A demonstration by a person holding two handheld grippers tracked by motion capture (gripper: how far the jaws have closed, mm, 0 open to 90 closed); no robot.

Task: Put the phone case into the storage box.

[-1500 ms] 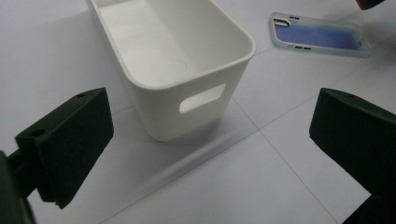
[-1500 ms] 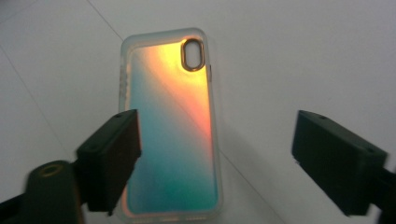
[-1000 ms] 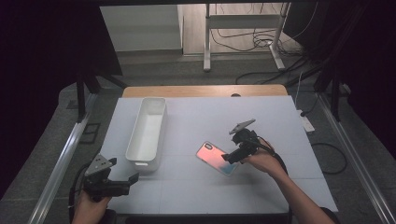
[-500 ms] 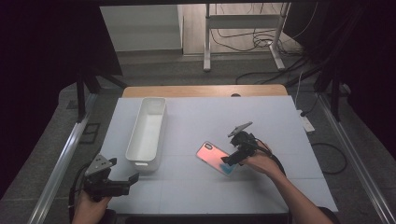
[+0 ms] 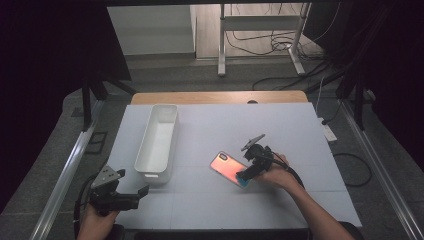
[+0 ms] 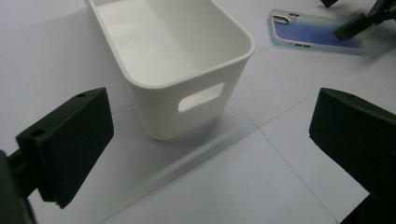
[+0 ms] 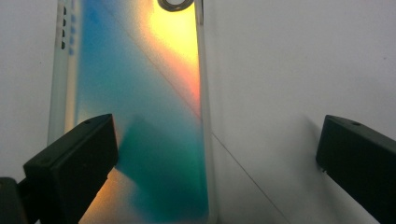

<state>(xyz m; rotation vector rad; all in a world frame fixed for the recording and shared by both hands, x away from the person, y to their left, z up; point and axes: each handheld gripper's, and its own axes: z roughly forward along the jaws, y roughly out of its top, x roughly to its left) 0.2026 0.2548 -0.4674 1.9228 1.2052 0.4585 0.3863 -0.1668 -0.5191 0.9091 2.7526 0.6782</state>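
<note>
since a second ago the right tongs (image 5: 248, 172) have slid a little along the worktop (image 5: 300, 130), toward the person and down to the near end of the iridescent phone case (image 5: 231, 169); the case itself lies flat where it was, right of the white bin (image 5: 157, 141). the right tongs stand released, jaws wide, one jaw over the case's near end and the other out past its edge. the left tongs (image 5: 131, 196) have stayed at the worktop's near left corner, also released, pointing at the bin's handle end (image 6: 201, 97), which stands between them and the case (image 6: 310, 33).
</note>
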